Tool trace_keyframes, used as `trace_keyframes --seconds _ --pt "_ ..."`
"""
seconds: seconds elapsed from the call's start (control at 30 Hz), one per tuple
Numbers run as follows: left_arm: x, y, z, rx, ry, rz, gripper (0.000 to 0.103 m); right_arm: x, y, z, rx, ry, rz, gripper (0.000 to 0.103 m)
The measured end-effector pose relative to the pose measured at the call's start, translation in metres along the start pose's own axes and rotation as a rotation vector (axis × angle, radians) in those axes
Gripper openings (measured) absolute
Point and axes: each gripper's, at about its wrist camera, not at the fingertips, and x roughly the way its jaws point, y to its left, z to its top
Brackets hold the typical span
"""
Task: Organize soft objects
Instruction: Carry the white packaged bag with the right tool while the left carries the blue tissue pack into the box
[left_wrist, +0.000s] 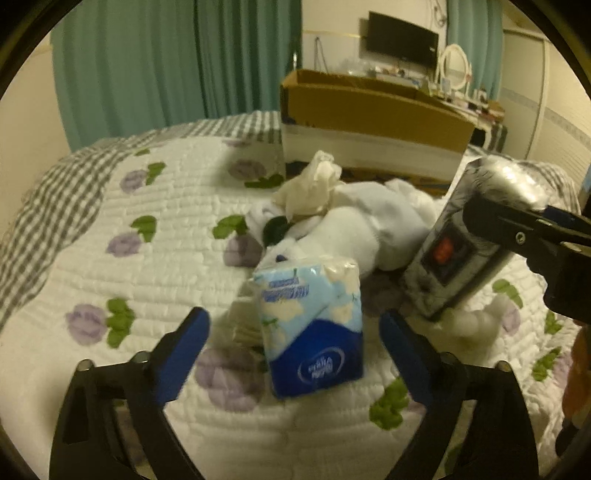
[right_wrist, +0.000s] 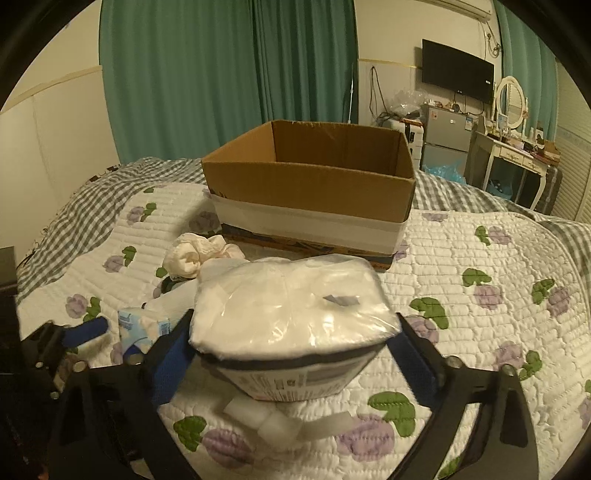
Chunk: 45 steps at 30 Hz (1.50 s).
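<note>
Glossy plastic film wraps the tissue pack (left_wrist: 310, 328) and the white wipes packet (right_wrist: 291, 306); matt brown cardboard box (right_wrist: 310, 184); quilted cloth bedspread (right_wrist: 480, 295).

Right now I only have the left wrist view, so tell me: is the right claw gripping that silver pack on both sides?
Observer: Yes, the right claw has a blue pad on each side of the wrapped pack, shut on it.
Operator: Can you see into the cardboard box?
Observer: Partly. The cardboard box is open on top and its inner walls look bare, but its floor is hidden.
Operator: Anything under the pack?
Observer: Small white blocks lie on the quilt just below it.
</note>
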Motion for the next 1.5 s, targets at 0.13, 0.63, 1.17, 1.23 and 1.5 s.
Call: trace_keyframes --seconds 0.13,0.63,1.17,1.23,1.5 --pt "0.016 -0.001 0.000 0.006 0.030 -0.017 0.066 0.001 0.000 -0.001 -0.002 0.001 0.003 0.083" --pt "-0.051 0.007 0.022 -0.008 -0.066 -0.112 0.053 -0.077 0.002 0.029 -0.009 -0.130 0.006 0.079" --pt "-0.040 -0.022 0.194 0.125 -0.242 -0.161 0.053 -0.037 -0.023 0.180 -0.068 -0.285 -0.066 0.079" --pt "-0.017 -0.026 0.210 0.140 -0.233 -0.147 0.053 -0.004 -0.033 0.188 -0.046 -0.268 -0.069 0.079" --pt "0.073 -0.034 0.216 0.175 -0.160 -0.116 0.056 0.070 -0.066 0.188 0.015 -0.201 -0.041 0.080"
